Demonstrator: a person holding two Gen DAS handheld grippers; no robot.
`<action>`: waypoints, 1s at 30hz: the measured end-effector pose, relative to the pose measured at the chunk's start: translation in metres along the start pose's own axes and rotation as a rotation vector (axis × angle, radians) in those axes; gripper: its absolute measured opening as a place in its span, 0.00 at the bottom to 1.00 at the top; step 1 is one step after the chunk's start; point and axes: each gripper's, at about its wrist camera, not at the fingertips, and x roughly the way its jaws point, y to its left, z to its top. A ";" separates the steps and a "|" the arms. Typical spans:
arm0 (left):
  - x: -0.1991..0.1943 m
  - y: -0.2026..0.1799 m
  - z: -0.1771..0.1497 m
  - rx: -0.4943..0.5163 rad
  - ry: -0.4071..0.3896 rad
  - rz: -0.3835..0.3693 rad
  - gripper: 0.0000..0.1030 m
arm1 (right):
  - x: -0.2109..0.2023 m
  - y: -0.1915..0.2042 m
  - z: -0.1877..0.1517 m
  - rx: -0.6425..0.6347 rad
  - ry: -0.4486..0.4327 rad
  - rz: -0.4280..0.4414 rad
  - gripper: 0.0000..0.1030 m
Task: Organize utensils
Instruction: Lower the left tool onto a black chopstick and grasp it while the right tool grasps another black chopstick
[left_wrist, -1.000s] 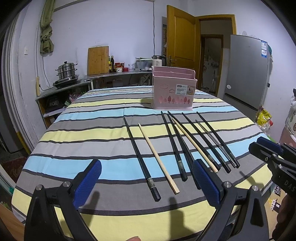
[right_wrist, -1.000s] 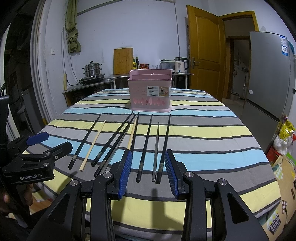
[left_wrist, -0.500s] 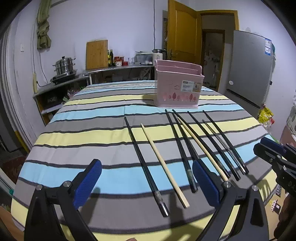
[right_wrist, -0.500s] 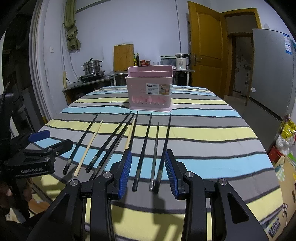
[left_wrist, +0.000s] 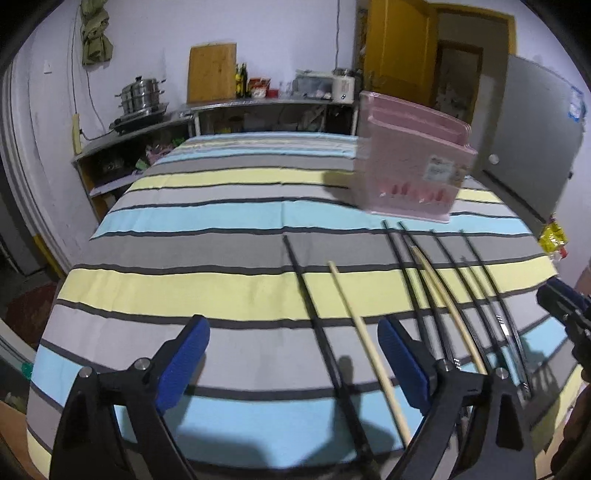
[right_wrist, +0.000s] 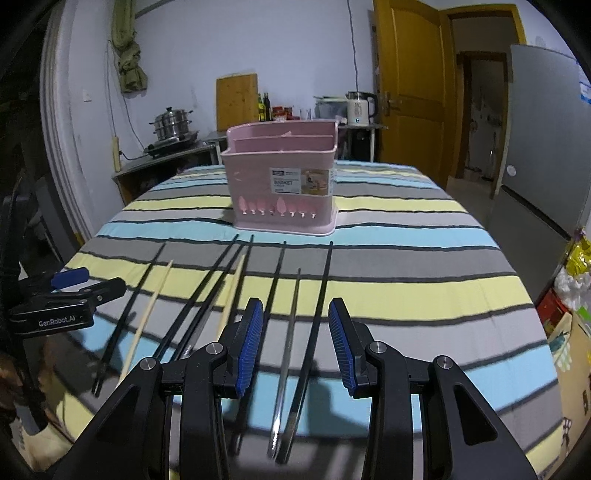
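Note:
Several chopsticks lie side by side on the striped tablecloth, most black and two pale wood. In the left wrist view my left gripper is open low over the leftmost black chopstick and a wooden chopstick. In the right wrist view my right gripper is open over a silver chopstick and a black chopstick. A pink utensil basket stands upright beyond them; it also shows in the left wrist view. Neither gripper holds anything.
A counter with a steel pot, cutting board and kettle runs along the back wall. A grey fridge and yellow door stand to the right. The table's right edge drops off near bags.
Both grippers have moved forward and lower over the chopsticks' near ends. The left view has swung left, so the basket sits further right. Both grippers stay open.

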 end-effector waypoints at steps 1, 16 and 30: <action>0.004 0.002 0.002 -0.009 0.015 -0.005 0.90 | 0.005 -0.002 0.003 0.003 0.008 -0.003 0.37; 0.052 0.013 0.024 -0.063 0.150 -0.038 0.55 | 0.075 -0.025 0.023 0.039 0.180 -0.005 0.37; 0.066 0.004 0.036 -0.001 0.171 0.006 0.46 | 0.107 -0.022 0.034 0.035 0.266 -0.018 0.23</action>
